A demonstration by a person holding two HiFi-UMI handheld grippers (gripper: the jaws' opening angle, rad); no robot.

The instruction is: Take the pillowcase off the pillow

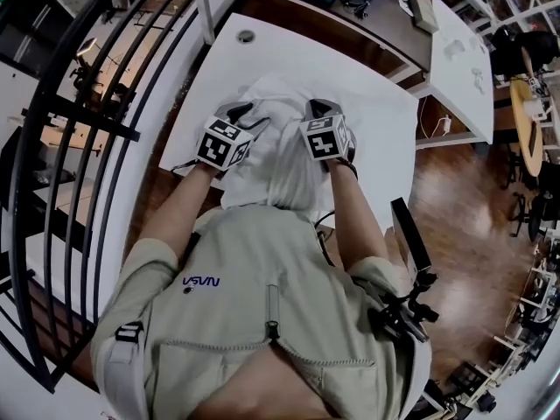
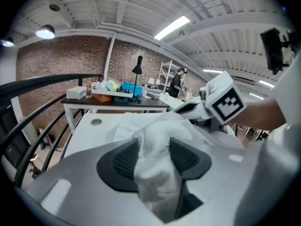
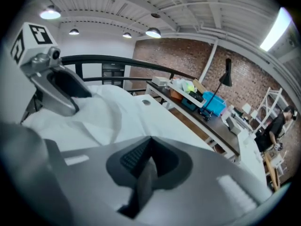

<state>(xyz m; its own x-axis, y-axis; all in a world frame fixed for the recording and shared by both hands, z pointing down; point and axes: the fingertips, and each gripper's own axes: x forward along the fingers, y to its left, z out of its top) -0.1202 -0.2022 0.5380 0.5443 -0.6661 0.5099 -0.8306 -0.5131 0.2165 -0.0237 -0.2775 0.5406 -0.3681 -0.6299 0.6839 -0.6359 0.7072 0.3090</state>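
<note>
In the head view the pillowcase [image 1: 278,151] lies on the white desk [image 1: 385,121], with the left hand-held gripper [image 1: 238,112] and the right hand-held gripper [image 1: 320,108] at its two sides. In the left gripper view the jaws stand apart, with a pillowcase fold between them. In the right gripper view the jaws are together, beside the pillowcase.

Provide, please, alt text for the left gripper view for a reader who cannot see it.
White pillowcase fabric is bunched between the left gripper's parted fingers, over a white table. Beyond it the right gripper sits at the fabric; a cluttered desk and brick wall stand behind.
</note>
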